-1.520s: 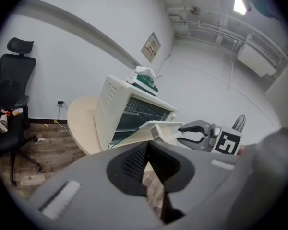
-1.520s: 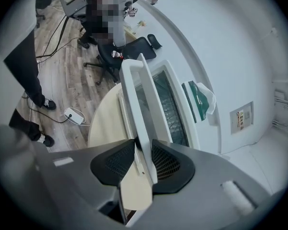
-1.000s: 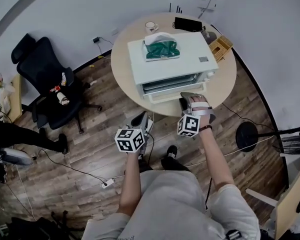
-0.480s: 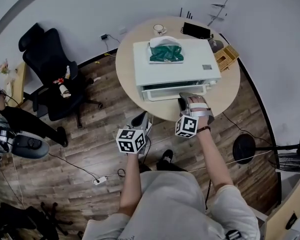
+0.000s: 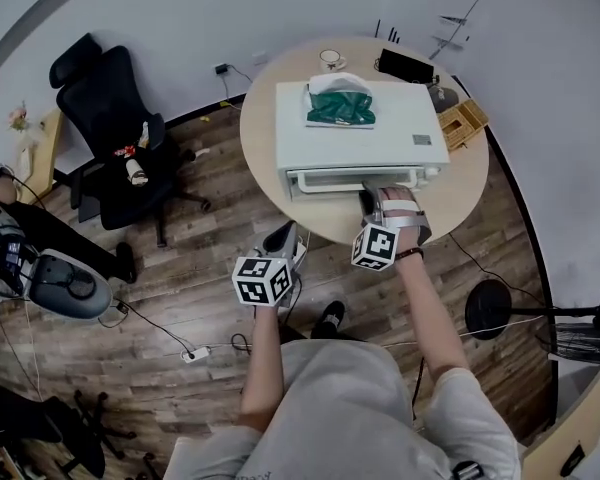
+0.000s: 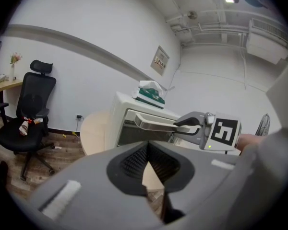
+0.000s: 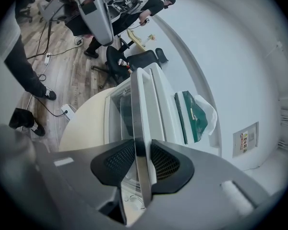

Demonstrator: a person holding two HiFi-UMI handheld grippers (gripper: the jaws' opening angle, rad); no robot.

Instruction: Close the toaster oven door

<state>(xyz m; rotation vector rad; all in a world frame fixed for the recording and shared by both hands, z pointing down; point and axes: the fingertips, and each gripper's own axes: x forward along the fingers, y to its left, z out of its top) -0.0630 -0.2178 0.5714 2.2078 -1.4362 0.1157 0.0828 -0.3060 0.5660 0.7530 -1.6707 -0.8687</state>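
Right gripper jaws clamp the toaster oven door's rigid, smooth handle, likely the surest hold; door almost shut. Left gripper jaws closed, empty.

A round beige table stands on a brown wood-plank floor. A white box-shaped toaster oven fills the middle of the tabletop. Near the rim sit a small white cup at 11 o'clock, a flat black rectangular object at 1 o'clock, and a slatted light-wood box at 3 o'clock.
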